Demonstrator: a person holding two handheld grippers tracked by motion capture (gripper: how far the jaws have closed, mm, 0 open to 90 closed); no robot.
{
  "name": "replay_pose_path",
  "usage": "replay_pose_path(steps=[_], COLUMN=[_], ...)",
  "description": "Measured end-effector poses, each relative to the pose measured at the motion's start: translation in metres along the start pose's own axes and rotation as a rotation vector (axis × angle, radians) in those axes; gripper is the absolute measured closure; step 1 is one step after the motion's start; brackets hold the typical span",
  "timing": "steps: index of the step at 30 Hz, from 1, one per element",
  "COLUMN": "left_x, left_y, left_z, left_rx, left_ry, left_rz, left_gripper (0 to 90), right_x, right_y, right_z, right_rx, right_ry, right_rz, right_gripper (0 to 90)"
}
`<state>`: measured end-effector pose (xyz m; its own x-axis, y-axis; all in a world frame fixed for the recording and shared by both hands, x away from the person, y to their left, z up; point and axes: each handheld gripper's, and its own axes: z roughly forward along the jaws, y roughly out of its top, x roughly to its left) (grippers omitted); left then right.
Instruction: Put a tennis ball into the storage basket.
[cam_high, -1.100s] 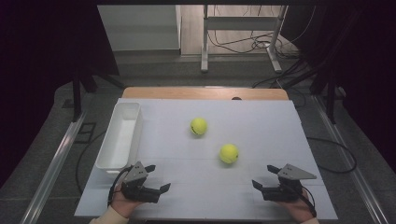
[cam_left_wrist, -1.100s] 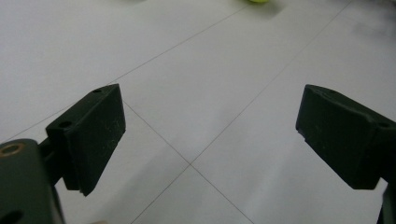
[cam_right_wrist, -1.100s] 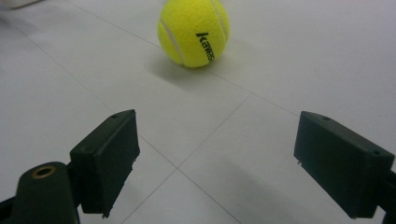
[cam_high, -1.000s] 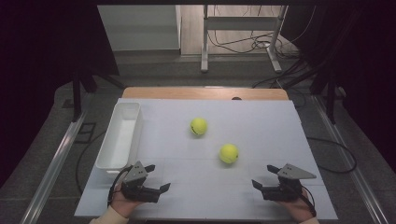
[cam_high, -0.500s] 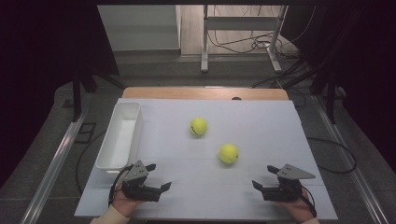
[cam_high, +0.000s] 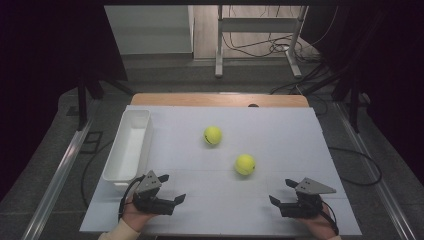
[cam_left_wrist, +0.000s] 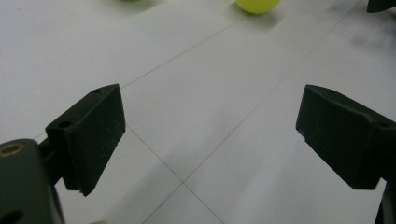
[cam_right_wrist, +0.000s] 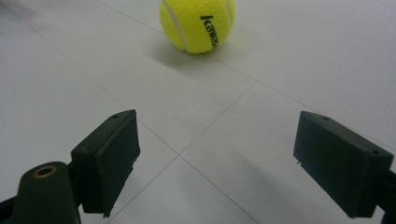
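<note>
Two yellow tennis balls lie on the white table (cam_high: 300, 145): one (cam_high: 212, 135) near the middle, the other (cam_high: 245, 164) nearer to me and to the right. My left gripper (cam_high: 172, 188) rests at the front left, open and holding nothing. Its own view has the jaws wide apart (cam_left_wrist: 212, 121) over bare table, with the nearer ball (cam_left_wrist: 258, 4) far ahead. At the front right my right gripper (cam_high: 280, 192) is open too. Between its spread jaws (cam_right_wrist: 215, 140) nothing is held, and the nearer ball (cam_right_wrist: 197, 23), with black lettering, lies a short way ahead.
A long white bin (cam_high: 129, 150) stands along the table's left edge, just beyond my left gripper. A wooden strip (cam_high: 220, 100) borders the far edge. Metal rails (cam_high: 55, 175) run down both sides, with cables on the floor behind.
</note>
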<state>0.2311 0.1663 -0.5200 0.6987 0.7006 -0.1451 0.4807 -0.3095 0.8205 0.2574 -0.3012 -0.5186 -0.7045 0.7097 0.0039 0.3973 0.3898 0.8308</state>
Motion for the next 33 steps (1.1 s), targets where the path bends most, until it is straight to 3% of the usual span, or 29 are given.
replay_pose_path(steps=[33], left_x=[-0.010], left_y=[0.023], left_z=[0.003], left_rx=[0.023], left_ry=[0.022], left_rz=[0.007], left_gripper=[9.0], right_x=[-0.001], right_y=[0.000], right_z=[0.001], right_rx=[0.000], right_ry=[-0.003], right_rz=[0.000], right_gripper=[15.1])
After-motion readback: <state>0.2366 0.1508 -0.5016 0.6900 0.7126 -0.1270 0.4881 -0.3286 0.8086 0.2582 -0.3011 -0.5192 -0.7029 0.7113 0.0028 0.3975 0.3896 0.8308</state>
